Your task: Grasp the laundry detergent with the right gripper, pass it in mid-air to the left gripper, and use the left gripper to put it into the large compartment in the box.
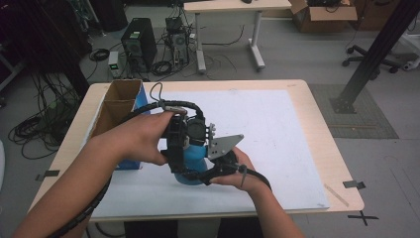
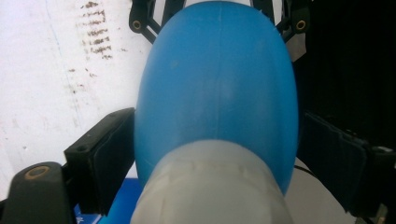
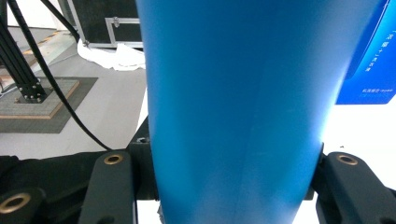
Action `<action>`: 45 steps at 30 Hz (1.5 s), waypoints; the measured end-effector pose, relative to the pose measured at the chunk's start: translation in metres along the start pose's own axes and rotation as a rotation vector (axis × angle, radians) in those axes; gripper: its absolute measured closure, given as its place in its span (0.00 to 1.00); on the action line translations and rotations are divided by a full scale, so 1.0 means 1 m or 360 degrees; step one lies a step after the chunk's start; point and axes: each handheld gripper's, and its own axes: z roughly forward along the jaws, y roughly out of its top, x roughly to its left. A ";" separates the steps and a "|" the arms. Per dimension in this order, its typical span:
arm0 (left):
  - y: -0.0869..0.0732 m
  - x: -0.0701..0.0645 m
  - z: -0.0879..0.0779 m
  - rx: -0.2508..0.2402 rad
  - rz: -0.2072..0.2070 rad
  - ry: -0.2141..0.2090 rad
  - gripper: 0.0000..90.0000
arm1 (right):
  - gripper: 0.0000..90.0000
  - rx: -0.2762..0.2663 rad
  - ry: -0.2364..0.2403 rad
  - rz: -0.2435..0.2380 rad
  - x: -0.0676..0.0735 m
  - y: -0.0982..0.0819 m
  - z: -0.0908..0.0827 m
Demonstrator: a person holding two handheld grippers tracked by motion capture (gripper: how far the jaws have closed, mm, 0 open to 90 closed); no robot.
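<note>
Both pairs of jaws are closed on 1 blue bottle [image 1: 194,166] near the table's [image 1: 317,144] front edge, left gripper [image 2: 215,154] near its pale cap [image 2: 212,186], right gripper [image 3: 224,182] round the body, so uncapping probably needs a twist next.

Most of the surface [image 1: 277,134] is covered by a white mat, and open room is left from twelve through three to five o'clock of the blue bottle [image 1: 194,166]. Passage at nine to eleven o'clock is blocked by an open cardboard box [image 1: 116,106] standing near the far left corner. The bottle itself is hemmed in: the left gripper [image 1: 179,141] is closed around its upper part, and the right gripper [image 1: 218,166] is clamped on its body from four o'clock.
</note>
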 end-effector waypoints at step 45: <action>0.000 -0.001 -0.003 0.0050 0.0066 0.0035 0.42 | 0.49 0.0002 -0.0003 -0.0014 0.003 0.006 0.002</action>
